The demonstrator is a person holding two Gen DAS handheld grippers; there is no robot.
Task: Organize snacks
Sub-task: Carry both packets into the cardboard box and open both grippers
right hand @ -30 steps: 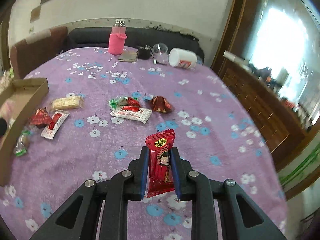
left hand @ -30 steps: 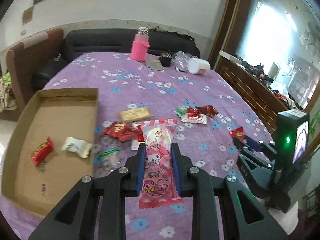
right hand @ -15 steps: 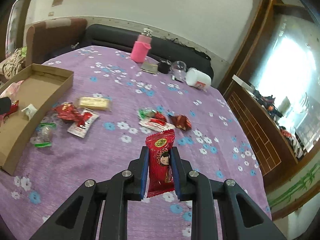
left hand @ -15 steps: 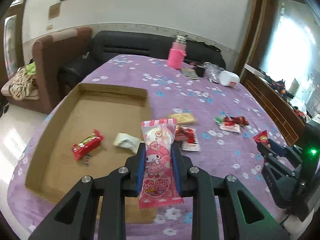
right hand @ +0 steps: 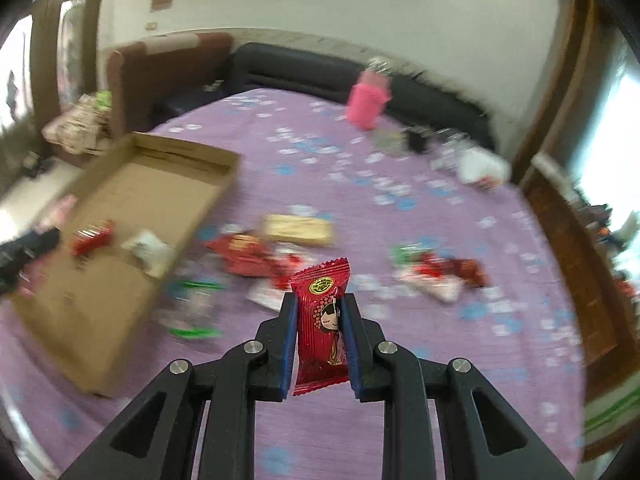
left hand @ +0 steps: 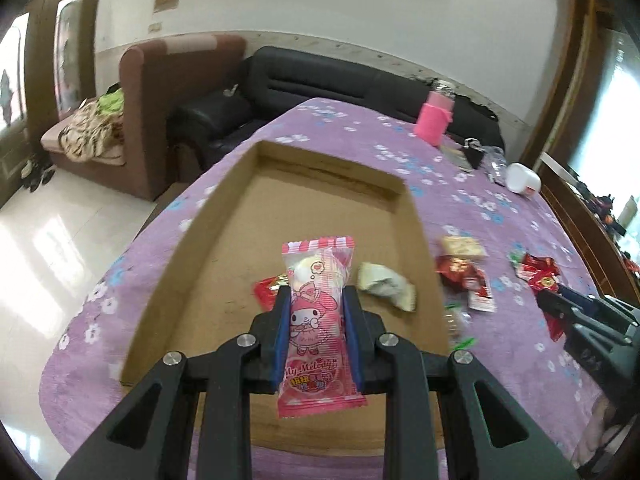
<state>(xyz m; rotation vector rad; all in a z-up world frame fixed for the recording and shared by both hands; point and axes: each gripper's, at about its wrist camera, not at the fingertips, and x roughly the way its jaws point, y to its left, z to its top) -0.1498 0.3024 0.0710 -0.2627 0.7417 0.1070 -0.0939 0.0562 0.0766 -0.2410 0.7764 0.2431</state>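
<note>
My left gripper (left hand: 317, 300) is shut on a pink My Melody snack packet (left hand: 318, 320) and holds it above the open cardboard box (left hand: 320, 196). In the box lie a red candy (left hand: 269, 289) and a white wrapped snack (left hand: 386, 286). My right gripper (right hand: 319, 304) is shut on a red snack packet (right hand: 320, 320) with a girl's face, above the purple tablecloth and right of the box (right hand: 132, 184). Loose snacks (right hand: 276, 248) lie on the cloth between the box and the right gripper. The right gripper also shows at the right edge of the left wrist view (left hand: 560, 304).
A pink bottle (left hand: 434, 118), a white jar (left hand: 522, 178) and small items stand at the table's far end. A brown armchair (left hand: 160, 92) and a black sofa (left hand: 320, 80) stand beyond the table. A wooden rail (right hand: 580, 248) runs along the right.
My left gripper has moved left over the box with the pink packet. My right gripper has swung left toward the box with the red packet; its view is blurred by motion.
</note>
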